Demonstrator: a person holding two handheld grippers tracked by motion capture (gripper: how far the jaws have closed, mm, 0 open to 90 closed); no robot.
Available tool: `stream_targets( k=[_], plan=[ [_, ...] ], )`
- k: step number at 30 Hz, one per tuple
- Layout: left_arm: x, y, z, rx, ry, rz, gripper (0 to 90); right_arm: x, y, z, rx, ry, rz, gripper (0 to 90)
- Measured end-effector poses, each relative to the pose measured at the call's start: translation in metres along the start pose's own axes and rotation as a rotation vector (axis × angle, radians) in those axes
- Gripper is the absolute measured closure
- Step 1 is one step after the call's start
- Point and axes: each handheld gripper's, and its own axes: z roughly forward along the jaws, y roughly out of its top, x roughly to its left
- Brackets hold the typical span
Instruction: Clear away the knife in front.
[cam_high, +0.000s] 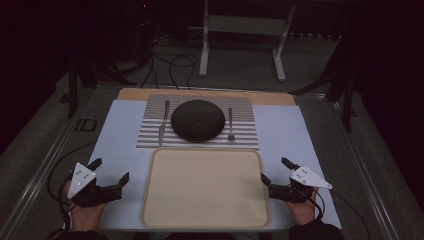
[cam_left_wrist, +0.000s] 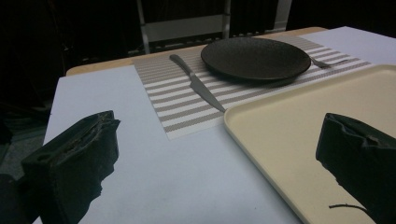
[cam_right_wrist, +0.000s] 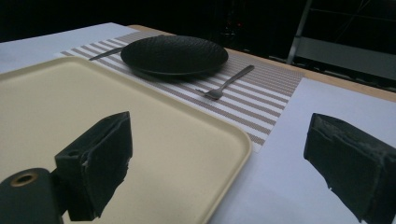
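The beige tray (cam_high: 205, 187) lies flat on the white sheet (cam_high: 120, 130) at the near edge of the tabletop, with nothing on it, and it is flanked by both grippers. The left gripper (cam_high: 111, 173) is held just beside the tray's left rim, the right gripper (cam_high: 276, 171) just beside its right rim; both sets of jaws are spread wide and nothing is held between them. In the left gripper view the tray's corner (cam_left_wrist: 299, 140) is seen between the two black jaws, and in the right gripper view one jaw is seen over the tray's floor (cam_right_wrist: 140, 140) and the other over the bare sheet.

Beyond the tray, on the striped placemat (cam_high: 197, 142), a dark plate (cam_high: 197, 120) is set between a knife (cam_high: 163, 122) on its left and a fork (cam_high: 231, 125) on its right (the placemat's near edge runs along the tray's far rim, touching or very nearly so).

If the tray is to be lifted by its two side rims, an uneven grip is judged the main risk: the rim is low and rounded, so a jaw could slide off it. A push instead of a pinch could drive the tray against the placemat, and the cutlery could be shifted. The sheet beneath could also be caught and dragged by a lower jaw.
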Motion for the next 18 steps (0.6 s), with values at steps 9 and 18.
stream_targets(
  k=[9, 18],
  plan=[
    [-0.003, 0.001, 0.000, -0.007, 0.008, 0.007, 1.3, 0.001, 0.000, 0.000, -0.003, 0.001, -0.002, 8.4],
    [-0.005, 0.010, 0.008, 0.020, 0.001, -0.009, 0.1, 0.000, 0.000, -0.001, -0.007, -0.011, 0.003, 8.4]
  ],
)
